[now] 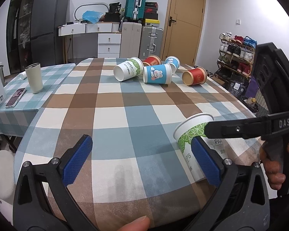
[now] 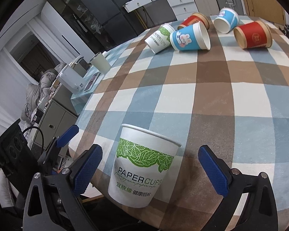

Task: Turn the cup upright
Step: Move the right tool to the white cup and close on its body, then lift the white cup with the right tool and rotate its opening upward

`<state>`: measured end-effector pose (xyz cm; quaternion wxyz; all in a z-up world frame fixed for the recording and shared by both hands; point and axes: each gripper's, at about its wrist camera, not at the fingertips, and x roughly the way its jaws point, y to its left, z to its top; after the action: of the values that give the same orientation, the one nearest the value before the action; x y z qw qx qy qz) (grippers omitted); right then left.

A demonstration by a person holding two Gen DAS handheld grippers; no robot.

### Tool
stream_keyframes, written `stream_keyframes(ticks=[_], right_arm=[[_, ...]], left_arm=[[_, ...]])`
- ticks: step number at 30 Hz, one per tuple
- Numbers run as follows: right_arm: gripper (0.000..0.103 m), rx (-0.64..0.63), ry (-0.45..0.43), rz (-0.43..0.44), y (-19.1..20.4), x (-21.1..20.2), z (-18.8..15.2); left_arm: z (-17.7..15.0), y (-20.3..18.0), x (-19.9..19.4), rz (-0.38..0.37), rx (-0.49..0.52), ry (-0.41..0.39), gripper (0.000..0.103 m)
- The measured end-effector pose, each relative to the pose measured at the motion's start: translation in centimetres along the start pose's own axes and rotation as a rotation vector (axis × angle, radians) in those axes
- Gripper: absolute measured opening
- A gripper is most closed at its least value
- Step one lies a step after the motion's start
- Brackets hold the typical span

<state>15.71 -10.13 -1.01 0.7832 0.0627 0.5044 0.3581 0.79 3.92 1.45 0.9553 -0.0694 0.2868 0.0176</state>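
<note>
From your left wrist view, your left tool (image 1: pixel 142 159) hangs spread wide over the bench (image 1: pixel 113 115) with nothing between its blue pads, and the white cup with green leaves (image 1: pixel 192 132) stands mouth-up just beside its right-hand pad, near the front edge of the bench. The right tool's black finger crosses in front of that cup; from here you cannot tell whether it touches. Well beyond the cup, five more cups (image 1: pixel 158 73) lie tipped on their sides in a loose cluster. From your right wrist view, your right tool (image 2: pixel 148 169) is released too, its pads standing apart on either side of the cup (image 2: pixel 142 169) with visible gaps, so the cup looks to be resting on its own base. This one appears finished; the tipped cluster (image 2: pixel 190 36) far behind it is likely what remains. Expect thin paper: very light, easily crushed, prone to sliding on the cloth. Take a lying cup across its middle wall, below the rolled rim, and squeeze gently.
</note>
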Motion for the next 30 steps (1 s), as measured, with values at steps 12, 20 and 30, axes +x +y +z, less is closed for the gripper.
stream_keyframes(ticks=[12,20,30], right_arm=[[0.072,0.061,0.086,0.077,-0.7,1.6,0.0],[0.069,0.071,0.066,0.090,-1.1,1.2,-0.1],[0.069,-0.059,-0.138,0.038,0.4,-2.1,-0.1]], left_arm=[[-0.2,-0.4,0.1,0.003,0.007,0.003,0.102],[-0.2,-0.4,0.2,0.003,0.005,0.005,0.102],[-0.3,-0.3,0.2,0.004,0.005,0.004,0.102]])
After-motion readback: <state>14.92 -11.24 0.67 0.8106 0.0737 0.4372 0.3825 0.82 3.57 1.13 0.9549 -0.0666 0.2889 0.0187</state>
